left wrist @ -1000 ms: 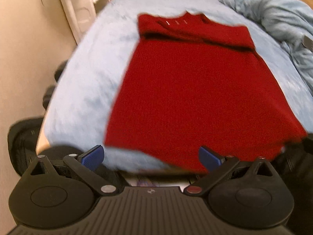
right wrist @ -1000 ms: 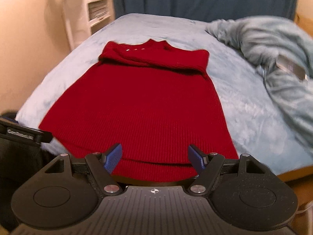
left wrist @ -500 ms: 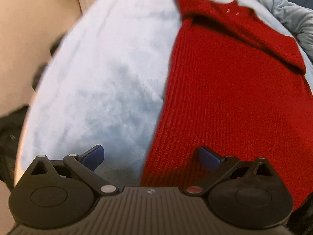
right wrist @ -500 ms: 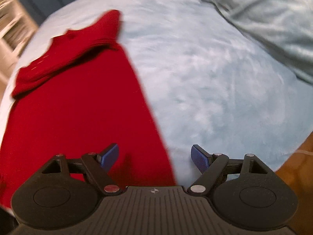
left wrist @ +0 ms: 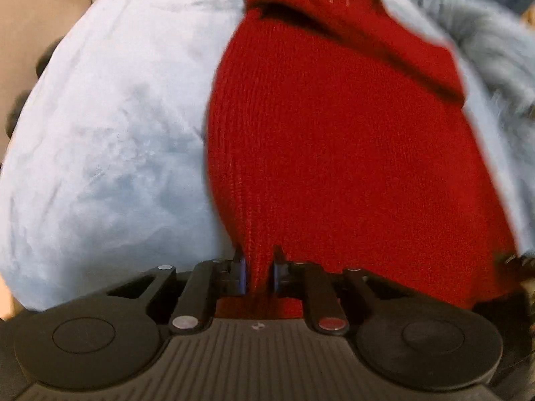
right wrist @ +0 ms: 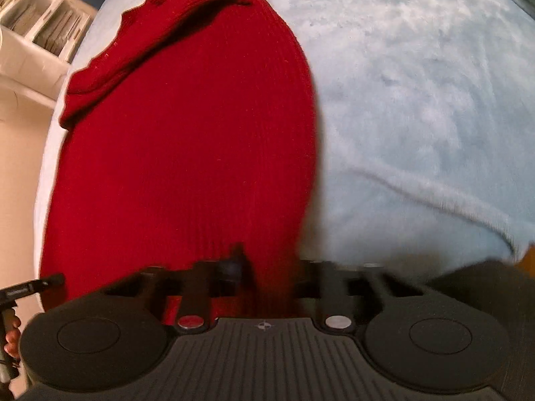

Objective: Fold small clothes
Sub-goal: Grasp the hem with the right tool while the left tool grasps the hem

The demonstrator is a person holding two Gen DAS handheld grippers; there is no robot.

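Note:
A red knitted garment [left wrist: 334, 153] lies spread flat on a pale blue fleece bed cover [left wrist: 110, 140], its top part folded over at the far end. My left gripper [left wrist: 258, 269] is shut on the garment's near left corner, with the knit pinched between the blue pads. In the right wrist view the same red garment [right wrist: 187, 153] fills the left half. My right gripper [right wrist: 267, 267] is shut on its near right corner; this view is blurred at the fingers.
A crumpled grey-blue blanket [left wrist: 495, 53] lies at the far right of the bed. A white shelf unit [right wrist: 36, 33] stands beyond the bed's far left corner. The bed's near edge [right wrist: 468, 234] runs close to my right gripper.
Both grippers moved down to the garment's near hem, left to the left corner and right to the right corner, and closed from open onto the knit.

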